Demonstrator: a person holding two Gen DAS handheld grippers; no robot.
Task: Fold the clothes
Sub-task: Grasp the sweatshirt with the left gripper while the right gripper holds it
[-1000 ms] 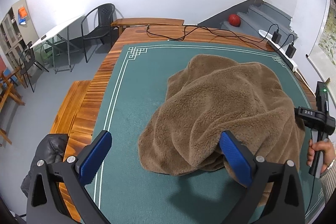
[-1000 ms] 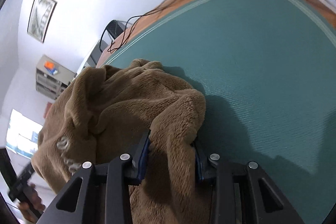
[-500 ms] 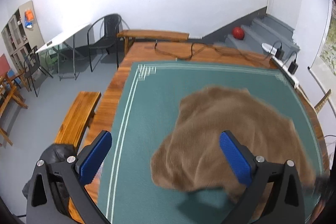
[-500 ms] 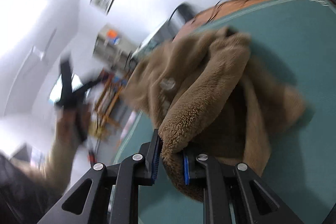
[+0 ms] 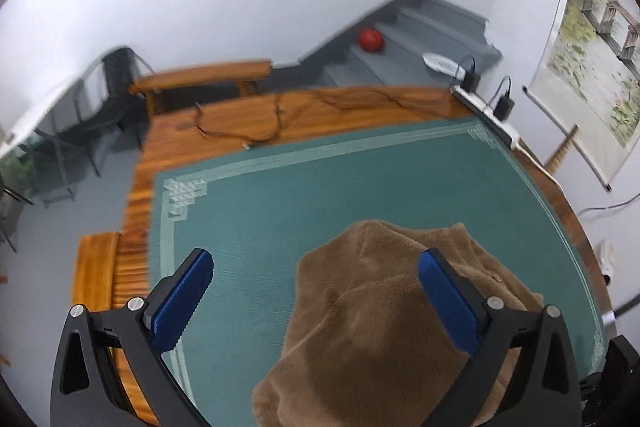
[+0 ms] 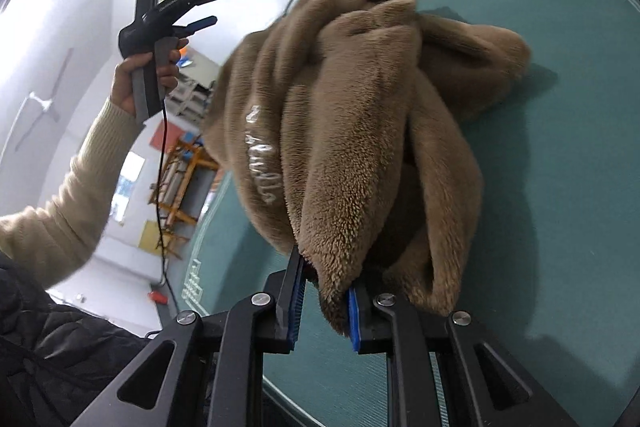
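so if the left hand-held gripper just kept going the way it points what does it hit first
Probably the brown fleece garment, bunched between and below its open fingers, then the green mat. Depth is hard to judge in the fisheye view.

The left gripper has its blue-padded jaws spread wide, with nothing pinched between them. Below it a brown fleece garment lies bunched on the near right part of a green table mat with a pale patterned border. The mat covers a wooden table, where a dark cable trails along the far edge. A white power strip sits at the far right corner. A red ball rests on the grey stairs beyond.
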